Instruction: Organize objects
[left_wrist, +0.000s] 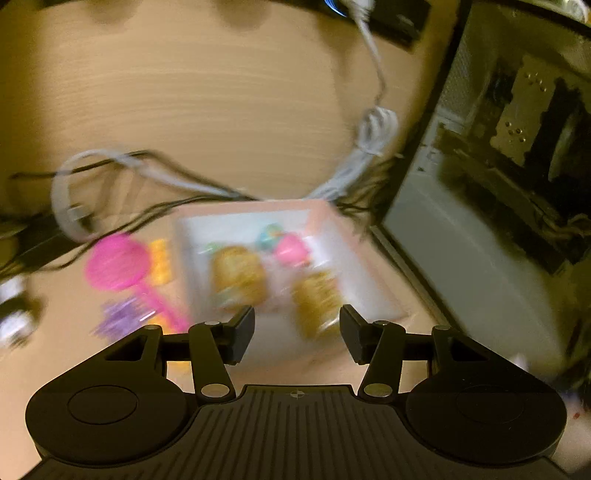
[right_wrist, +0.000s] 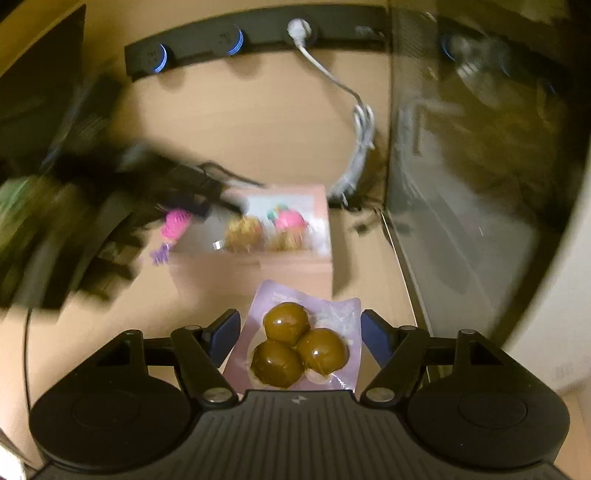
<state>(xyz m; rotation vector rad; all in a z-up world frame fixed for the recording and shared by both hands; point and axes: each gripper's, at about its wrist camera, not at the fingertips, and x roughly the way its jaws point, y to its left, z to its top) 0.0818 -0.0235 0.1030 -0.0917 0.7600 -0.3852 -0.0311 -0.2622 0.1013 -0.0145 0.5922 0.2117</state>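
Observation:
My right gripper (right_wrist: 299, 330) is shut on a lilac packet (right_wrist: 328, 314) with three brown balls sealed in it, held above the desk just short of the box. The pink-rimmed box (right_wrist: 321, 221) holds golden wrapped packets (right_wrist: 243, 229) and a pink item (right_wrist: 290, 221). In the blurred left wrist view my left gripper (left_wrist: 297, 328) is open and empty, hovering over the box's (left_wrist: 325, 218) near edge, with a golden packet (left_wrist: 317, 302) beyond the gap. Left of the box lie a pink brush (left_wrist: 114, 262), a purple comb (left_wrist: 122, 317) and a yellow piece (left_wrist: 160, 262).
A glass-sided computer case (right_wrist: 461, 184) walls off the right. A black power strip (right_wrist: 258, 33) runs along the back, with a white plug (right_wrist: 299, 27) and a bundled white cable (right_wrist: 360, 147). Thin black wires (left_wrist: 166, 206) lie behind the box. A dark blurred mass (right_wrist: 92, 192) fills the left.

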